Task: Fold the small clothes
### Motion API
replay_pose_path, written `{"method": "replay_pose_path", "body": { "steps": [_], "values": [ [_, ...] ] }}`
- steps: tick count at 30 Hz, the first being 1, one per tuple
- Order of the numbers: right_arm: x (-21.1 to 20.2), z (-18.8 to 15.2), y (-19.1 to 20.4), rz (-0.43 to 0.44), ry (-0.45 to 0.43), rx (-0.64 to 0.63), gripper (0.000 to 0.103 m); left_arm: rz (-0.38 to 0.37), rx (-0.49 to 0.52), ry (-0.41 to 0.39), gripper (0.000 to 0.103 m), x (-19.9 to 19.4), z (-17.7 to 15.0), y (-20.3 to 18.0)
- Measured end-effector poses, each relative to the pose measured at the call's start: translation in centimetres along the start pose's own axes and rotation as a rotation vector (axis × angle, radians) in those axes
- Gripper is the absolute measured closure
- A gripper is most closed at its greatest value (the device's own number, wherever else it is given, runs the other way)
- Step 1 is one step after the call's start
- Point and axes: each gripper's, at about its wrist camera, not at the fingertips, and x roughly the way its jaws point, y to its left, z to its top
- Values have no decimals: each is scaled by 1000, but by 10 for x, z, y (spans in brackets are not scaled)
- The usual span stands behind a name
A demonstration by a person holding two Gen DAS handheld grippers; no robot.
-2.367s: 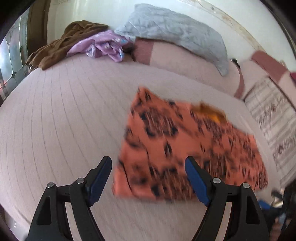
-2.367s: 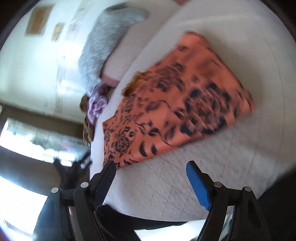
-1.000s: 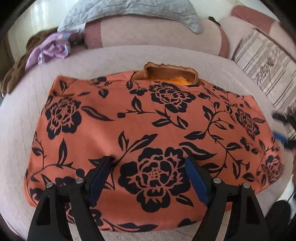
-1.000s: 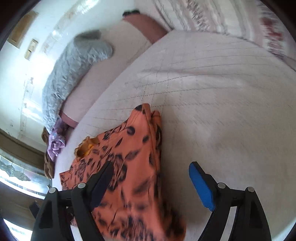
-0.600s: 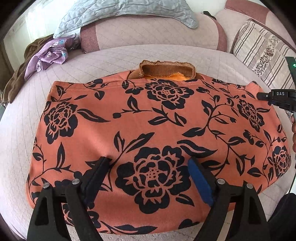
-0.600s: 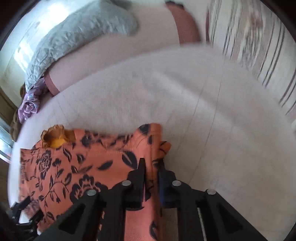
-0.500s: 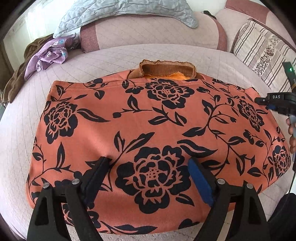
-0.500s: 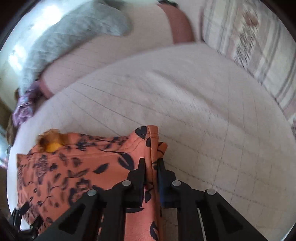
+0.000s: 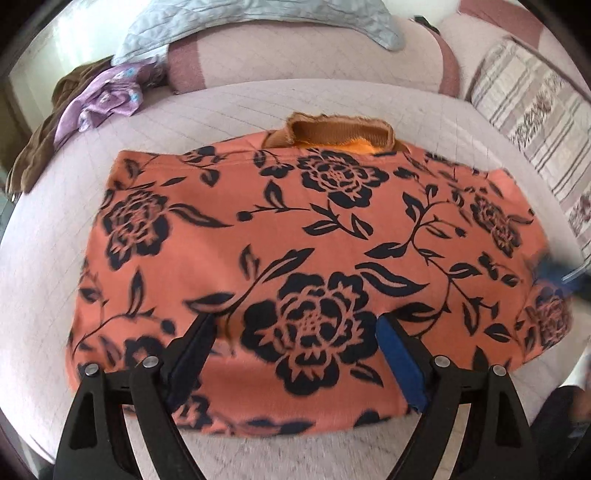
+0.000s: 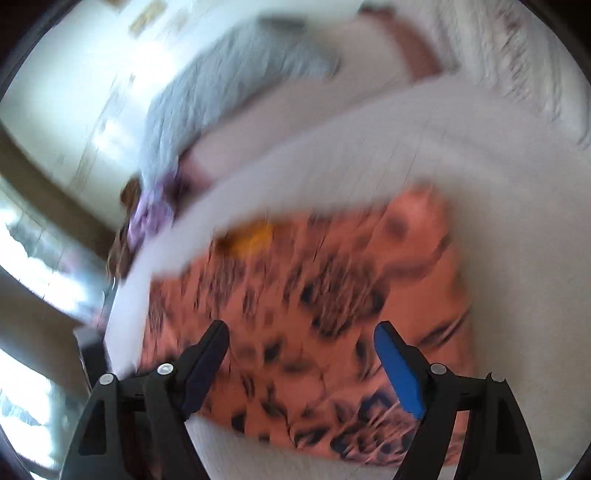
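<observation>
While the garment (image 9: 295, 236) lies flat on the bed (image 9: 221, 107), my left gripper (image 9: 295, 343) hangs over its near half, pointing steeply down. Its jaws stand wide apart with the cloth spread beneath them; the pads do not press on it. A large black flower of the print shows between the two fingers (image 9: 400, 365). The garment is orange-pink with black flowers and leaves, laid as a broad rectangle, its brown collar (image 9: 340, 131) at the far edge with a yellow-orange lining showing inside. Blue motion blur at the right edge of the left view marks my right gripper beside the garment's right end.

My right gripper (image 10: 301, 363) appears in its own view, which is heavily blurred. Its jaws are opening and nothing is gripped between them; the garment (image 10: 332, 295) lies below and beyond the fingers. The yellow lining shows as a smear at the cloth's far side.

Beyond the garment, a pink bolster (image 9: 314, 55) lies along the head of the bed with a grey quilt (image 9: 258, 18) draped over it. At the far left corner sit a crumpled lilac cloth (image 9: 107, 99) and a brown cloth (image 9: 37, 147), touching each other. A striped cushion (image 9: 535, 110) stands at the far right, apart from the garment.
</observation>
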Motion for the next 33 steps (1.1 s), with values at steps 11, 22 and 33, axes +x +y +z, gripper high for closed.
{"method": "replay_pose_path", "body": {
  "steps": [11, 22, 33],
  "values": [
    [14, -27, -21, -62, 8, 143, 16, 46, -56, -54, 15, -49, -28, 44],
    [12, -35, -32, -61, 8, 180, 16, 66, -69, -71, 15, -61, -38, 59],
    [0, -44, -40, -12, -24, 241, 16, 85, -85, -86, 15, -64, -43, 72]
  ]
}}
